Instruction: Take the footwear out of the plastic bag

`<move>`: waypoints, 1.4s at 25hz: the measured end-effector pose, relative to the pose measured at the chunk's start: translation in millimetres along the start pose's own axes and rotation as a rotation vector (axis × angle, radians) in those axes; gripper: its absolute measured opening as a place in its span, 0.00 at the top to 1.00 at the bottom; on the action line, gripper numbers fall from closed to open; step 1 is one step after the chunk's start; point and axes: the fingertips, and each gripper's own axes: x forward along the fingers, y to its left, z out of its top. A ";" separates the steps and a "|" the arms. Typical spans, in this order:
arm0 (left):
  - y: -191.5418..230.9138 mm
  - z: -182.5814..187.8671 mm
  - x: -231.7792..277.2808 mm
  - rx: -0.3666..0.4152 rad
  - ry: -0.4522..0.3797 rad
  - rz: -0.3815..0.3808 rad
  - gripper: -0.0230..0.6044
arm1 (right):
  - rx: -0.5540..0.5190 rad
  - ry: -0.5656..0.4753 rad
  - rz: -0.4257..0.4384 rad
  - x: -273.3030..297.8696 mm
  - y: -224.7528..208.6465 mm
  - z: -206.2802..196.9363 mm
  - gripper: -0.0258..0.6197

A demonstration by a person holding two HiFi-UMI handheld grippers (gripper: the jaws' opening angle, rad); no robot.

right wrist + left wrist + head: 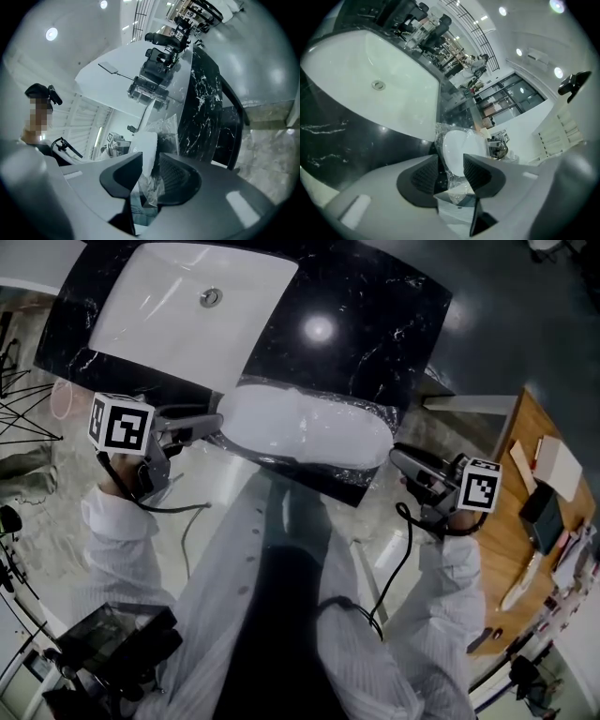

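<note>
White footwear (pixel 300 423) lies inside a clear plastic bag (pixel 371 412) on the near edge of a black marble counter (pixel 375 324). My left gripper (pixel 217 423) is at the bag's left end. In the left gripper view its jaws (pixel 451 164) stand apart around crinkled plastic and the footwear's white end (pixel 457 147), with a dark gap beside one pad. My right gripper (pixel 396 457) is at the bag's right end. In the right gripper view (pixel 149 161) the footwear's white edge (pixel 146 143) and bunched plastic (pixel 151 185) fill the space between the pads.
A white sink (pixel 187 306) is set into the counter behind the bag. A wooden table (pixel 525 456) with small items stands to the right. A black device (pixel 112 634) hangs at my lower left. Cables trail from both grippers over the pale floor.
</note>
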 end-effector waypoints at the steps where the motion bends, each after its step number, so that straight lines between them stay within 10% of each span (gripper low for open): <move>1: -0.3 -2.8 2.7 -0.003 0.023 0.003 0.69 | -0.003 0.017 0.010 2.2 -0.4 -0.7 0.76; 19: -23.1 -8.2 9.3 0.016 0.054 -0.091 0.83 | -0.018 0.120 0.348 23.8 58.1 -12.3 0.76; 35: -65.4 8.0 -30.8 0.163 -0.095 -0.159 0.94 | -0.149 -0.101 0.216 -32.1 83.9 -10.6 0.82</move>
